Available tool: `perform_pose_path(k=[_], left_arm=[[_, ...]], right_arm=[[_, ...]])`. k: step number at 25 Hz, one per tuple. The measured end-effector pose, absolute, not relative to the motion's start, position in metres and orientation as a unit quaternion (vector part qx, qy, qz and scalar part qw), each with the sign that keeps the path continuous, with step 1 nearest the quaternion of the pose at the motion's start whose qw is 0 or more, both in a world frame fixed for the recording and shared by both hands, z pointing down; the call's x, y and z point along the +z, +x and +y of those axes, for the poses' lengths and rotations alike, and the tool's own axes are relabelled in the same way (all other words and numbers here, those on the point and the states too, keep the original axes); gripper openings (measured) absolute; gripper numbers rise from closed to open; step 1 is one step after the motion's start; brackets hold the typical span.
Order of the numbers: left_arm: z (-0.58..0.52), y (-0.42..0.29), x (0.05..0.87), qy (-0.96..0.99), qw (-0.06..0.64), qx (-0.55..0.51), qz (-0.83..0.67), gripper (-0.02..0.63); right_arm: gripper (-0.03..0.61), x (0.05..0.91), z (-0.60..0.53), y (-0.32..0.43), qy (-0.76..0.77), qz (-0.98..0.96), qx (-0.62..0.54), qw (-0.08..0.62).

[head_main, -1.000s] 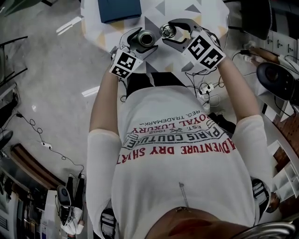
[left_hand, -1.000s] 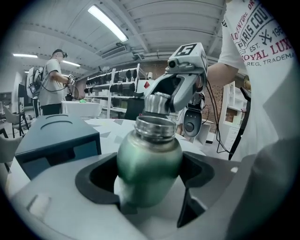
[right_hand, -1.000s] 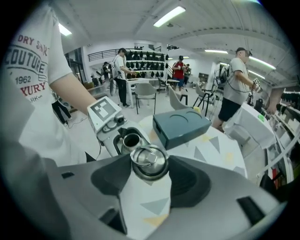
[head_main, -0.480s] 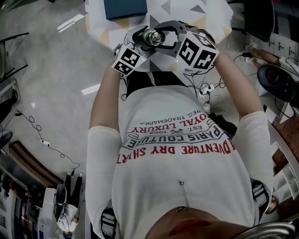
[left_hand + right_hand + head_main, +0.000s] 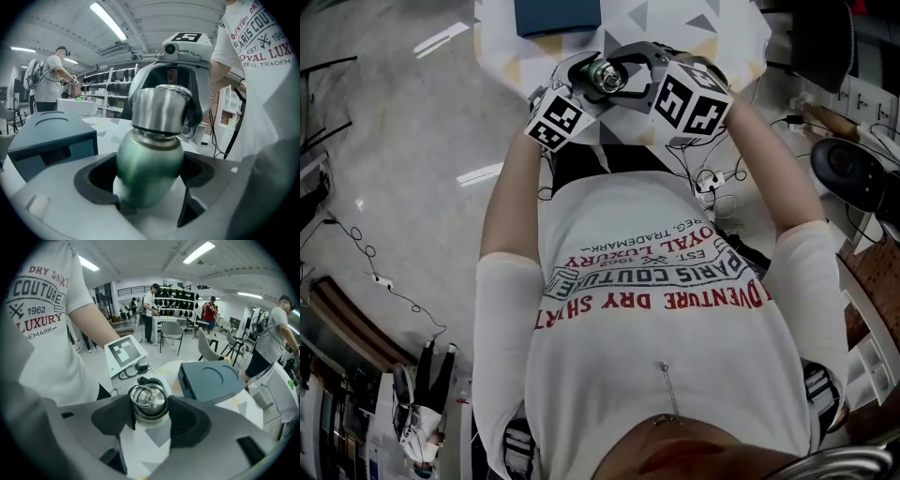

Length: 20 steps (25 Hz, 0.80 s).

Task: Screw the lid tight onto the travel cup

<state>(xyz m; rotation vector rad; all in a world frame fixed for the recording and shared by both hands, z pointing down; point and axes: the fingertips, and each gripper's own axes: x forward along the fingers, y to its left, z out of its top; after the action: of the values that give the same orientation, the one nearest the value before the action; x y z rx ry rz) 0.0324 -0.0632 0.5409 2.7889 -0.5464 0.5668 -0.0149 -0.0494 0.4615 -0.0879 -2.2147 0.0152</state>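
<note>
1. The left gripper is clamped on the lower body of a green, rounded metal travel cup. It holds the cup off the table by the near edge, with the neck pointing away from that gripper.
2. The right gripper meets it from the opposite side. Its dark pads are closed, though still wide apart, round a brushed-steel lid with a wire ring on top. The lid sits on the cup's mouth.
3. Below them is the white table patterned with grey and yellow triangles. A dark blue box rests toward its far side.
4. My judgement of the risk is that the lid may be slightly off-axis (hard to be sure), so twisting now could cross-thread it. The cup's smooth, curved body might also spin in the left jaws if the twist overcomes that grip.
</note>
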Motion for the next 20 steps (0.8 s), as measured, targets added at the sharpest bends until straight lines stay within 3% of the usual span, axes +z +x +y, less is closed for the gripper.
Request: perform_pose_path(k=[7,20], left_arm=[[-0.063,0.033,0.538,0.956,0.12,0.191,-0.187,0.399],[-0.063,0.034,0.536,0.956,0.13,0.186,-0.184,0.403]], right_arm=[[0.253,0.461,-0.052,-0.016,0.005,-0.898,0.029,0.44],[0.253,0.458,-0.063,-0.013,0.239,-0.869,0.127,0.414]])
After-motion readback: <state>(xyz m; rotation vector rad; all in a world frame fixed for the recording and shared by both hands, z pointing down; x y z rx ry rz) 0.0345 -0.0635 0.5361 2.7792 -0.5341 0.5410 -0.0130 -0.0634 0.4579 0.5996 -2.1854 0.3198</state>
